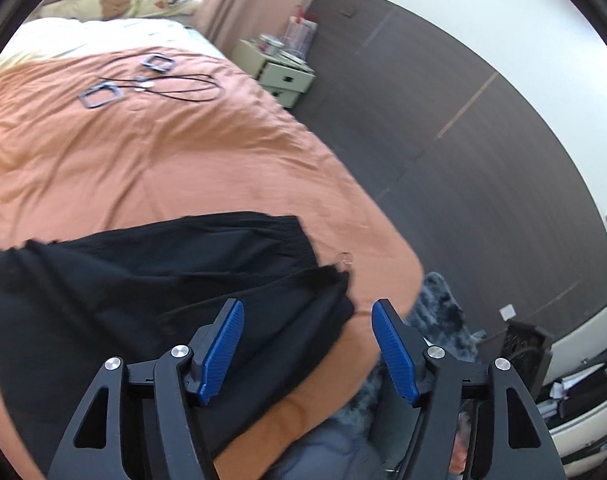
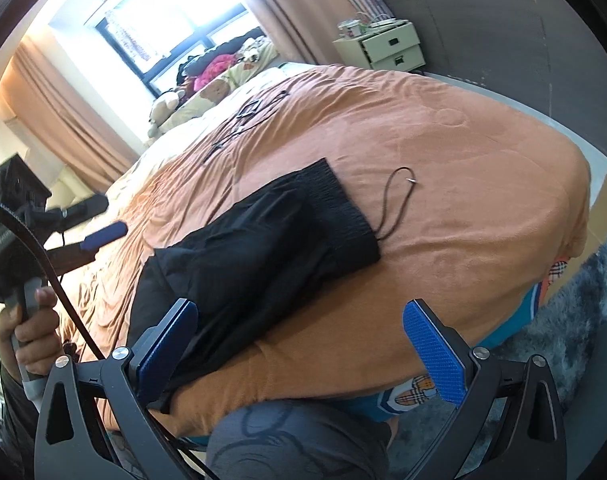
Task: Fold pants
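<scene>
Matt black cloth pants [image 2: 255, 248] lie on soft orange cloth bedspread [image 2: 463, 184].

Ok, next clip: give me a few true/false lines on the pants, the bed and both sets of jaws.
1. The pants lie on the orange cover. True.
2. The left gripper is clamped on the pants. False: its jaws stand open, no cloth pinched.
3. The right gripper is open. True.
4. The drawstring is tucked out of sight. False: it loops out onto the cover.
5. The pants are white. False: black.
</scene>
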Available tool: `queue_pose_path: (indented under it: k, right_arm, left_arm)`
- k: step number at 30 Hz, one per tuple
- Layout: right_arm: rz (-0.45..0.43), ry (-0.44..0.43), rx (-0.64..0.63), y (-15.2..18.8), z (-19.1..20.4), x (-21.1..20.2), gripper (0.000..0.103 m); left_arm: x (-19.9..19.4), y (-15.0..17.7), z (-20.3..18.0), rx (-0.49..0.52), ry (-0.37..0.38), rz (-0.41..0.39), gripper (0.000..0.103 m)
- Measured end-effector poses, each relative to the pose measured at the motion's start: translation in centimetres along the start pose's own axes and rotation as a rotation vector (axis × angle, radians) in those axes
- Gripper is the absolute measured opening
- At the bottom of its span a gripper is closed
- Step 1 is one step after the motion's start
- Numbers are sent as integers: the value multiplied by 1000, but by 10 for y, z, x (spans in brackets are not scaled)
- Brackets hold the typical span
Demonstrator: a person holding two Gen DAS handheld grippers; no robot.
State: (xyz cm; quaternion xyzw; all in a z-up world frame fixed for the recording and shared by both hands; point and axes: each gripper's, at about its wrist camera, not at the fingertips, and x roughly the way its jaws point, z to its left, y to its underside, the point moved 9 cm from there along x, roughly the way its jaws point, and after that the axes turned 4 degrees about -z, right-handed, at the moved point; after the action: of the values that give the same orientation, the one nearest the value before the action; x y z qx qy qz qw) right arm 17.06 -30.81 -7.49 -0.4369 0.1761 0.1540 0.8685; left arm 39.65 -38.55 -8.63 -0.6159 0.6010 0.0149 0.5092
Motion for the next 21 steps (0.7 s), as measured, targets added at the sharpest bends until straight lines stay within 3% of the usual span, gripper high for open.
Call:
queue_pose_path:
  k: [7,9,13,15,21]
  right_arm:
    - [5,-9,-55,-7,7,15,103]
    - [18,-8,-72,-9,10,22,95]
    - [55,-1,-88,-14,13,41,90]
    - [67,15,-92,-17,14,49,80]
    - [53,23,-148,-36,30,57,78]
  left_arm:
    - [-35,17,68,-61,-98,-27,69]
    - [-44,25,89,-86,-127,-35,69]
    - [-61,44,126,-138,-178,-46,69]
    - [-70,54,146,-170,-201,-51,69]
    - [-87,85,198,-269,-259,-61,69]
